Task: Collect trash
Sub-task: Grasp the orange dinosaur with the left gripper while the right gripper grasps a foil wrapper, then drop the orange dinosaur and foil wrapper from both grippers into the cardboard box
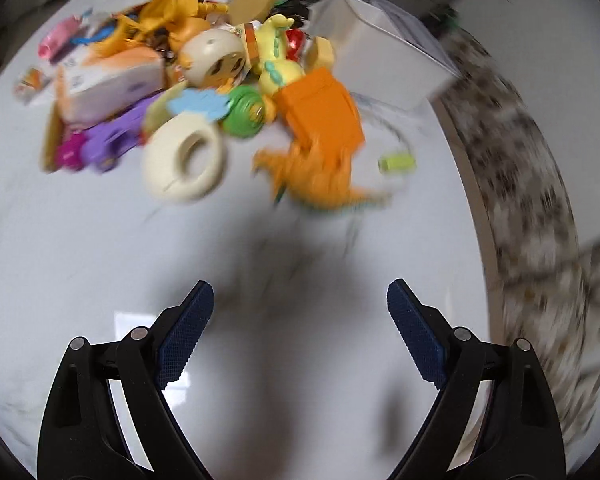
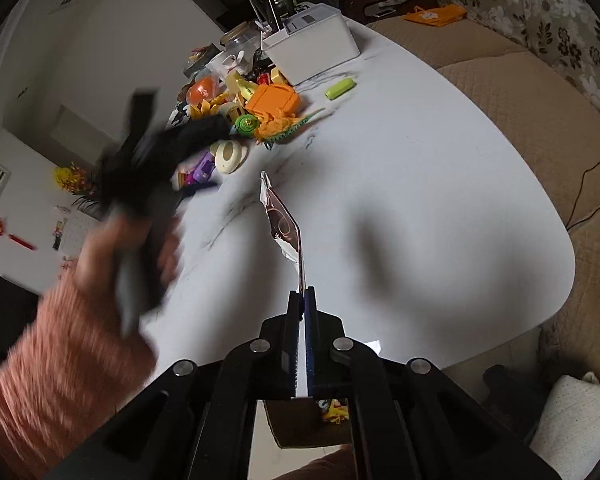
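Note:
My right gripper (image 2: pixel 303 293) is shut on a brown and silver foil wrapper (image 2: pixel 285 224) and holds it edge-on above the white marble table (image 2: pixel 420 200). My left gripper (image 1: pixel 300 300) is open and empty above bare tabletop, short of a pile of toys. In the right wrist view the left gripper (image 2: pixel 156 160) shows blurred at the left, held by a hand in a pink sleeve. A small green object (image 1: pixel 396 163) lies alone on the table right of the pile; it also shows in the right wrist view (image 2: pixel 340 88).
The pile holds an orange case (image 1: pixel 320 112), an orange dinosaur (image 1: pixel 320 180), a cream tape roll (image 1: pixel 184 164), a purple toy (image 1: pixel 108 144) and several others. A white box (image 1: pixel 380 56) stands behind. A sofa (image 2: pixel 520 100) runs along the table's right edge.

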### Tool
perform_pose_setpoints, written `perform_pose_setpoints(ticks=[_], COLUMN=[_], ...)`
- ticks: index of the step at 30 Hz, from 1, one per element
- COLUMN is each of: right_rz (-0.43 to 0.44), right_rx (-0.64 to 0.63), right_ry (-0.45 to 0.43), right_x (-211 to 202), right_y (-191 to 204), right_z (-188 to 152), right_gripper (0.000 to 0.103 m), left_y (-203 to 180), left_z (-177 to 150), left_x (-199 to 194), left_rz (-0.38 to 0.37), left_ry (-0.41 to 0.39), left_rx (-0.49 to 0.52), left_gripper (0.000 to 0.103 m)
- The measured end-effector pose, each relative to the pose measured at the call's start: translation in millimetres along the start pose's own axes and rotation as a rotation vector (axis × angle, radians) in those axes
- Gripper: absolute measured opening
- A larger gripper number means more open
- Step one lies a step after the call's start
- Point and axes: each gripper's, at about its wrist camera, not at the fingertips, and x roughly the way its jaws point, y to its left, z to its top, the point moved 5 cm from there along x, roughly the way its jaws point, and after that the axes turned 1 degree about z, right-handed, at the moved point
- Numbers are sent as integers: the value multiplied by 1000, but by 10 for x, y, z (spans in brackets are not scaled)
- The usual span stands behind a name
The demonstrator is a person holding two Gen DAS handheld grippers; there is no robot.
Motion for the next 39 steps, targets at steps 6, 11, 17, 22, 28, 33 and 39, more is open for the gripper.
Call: perform_pose_setpoints(ticks=[6, 11, 17, 22, 28, 33, 39], right_rz=[53, 83, 106, 120, 125, 118, 94], right_rx=[17, 5, -40, -39, -28, -94, -239], right_ry=[40, 57, 68, 90, 105, 124, 182], right_x=[59, 105, 106, 154, 230, 261, 308], right_y=[-204, -273, -241, -263, -220, 112, 634], right_z=[9, 130, 193, 203, 217, 133, -245], right_gripper=[2, 2, 2, 2, 2, 3, 4], left_y=[-104, -211, -210, -66, 270, 508, 1039], left_z=[462, 461, 402, 197, -173, -616, -1642], left_x=[419, 709, 643, 344, -422, -1079, -1719], left_rz=[108, 188, 201, 212, 220, 196, 153], left_ry=[30, 130, 114, 62, -46, -116, -104], left_rx=[-208, -192, -145, -44, 64, 145, 268], left_gripper=[86, 74, 64, 64, 64, 64, 64])
